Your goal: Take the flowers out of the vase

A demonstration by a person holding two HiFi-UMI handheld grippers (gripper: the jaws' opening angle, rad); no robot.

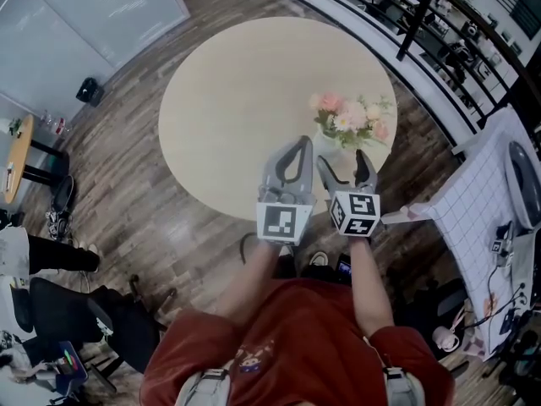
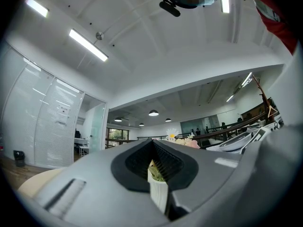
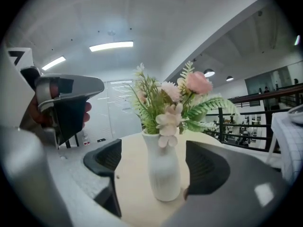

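Observation:
A white ribbed vase point(image 3: 163, 169) holding pink and cream flowers point(image 3: 175, 98) with green fern stands near the right edge of the round beige table point(image 1: 254, 91). My right gripper point(image 3: 156, 156) is open, level with the vase; the vase stands between its jaws, and neither pad presses on it. In the head view the vase point(image 1: 328, 135) and flowers point(image 1: 351, 118) sit just beyond the right gripper point(image 1: 342, 161). My left gripper point(image 1: 302, 144) hovers to the left of the vase with its jaws together and nothing held. Through the left gripper point(image 2: 152, 143) a strip of vase point(image 2: 158, 193) shows.
A dark railing point(image 1: 406, 24) curves behind the table. To the right is a surface draped in white grid cloth point(image 1: 482, 201). A small side table point(image 1: 17, 155) and a black chair point(image 1: 68, 311) stand at the left on the wood floor.

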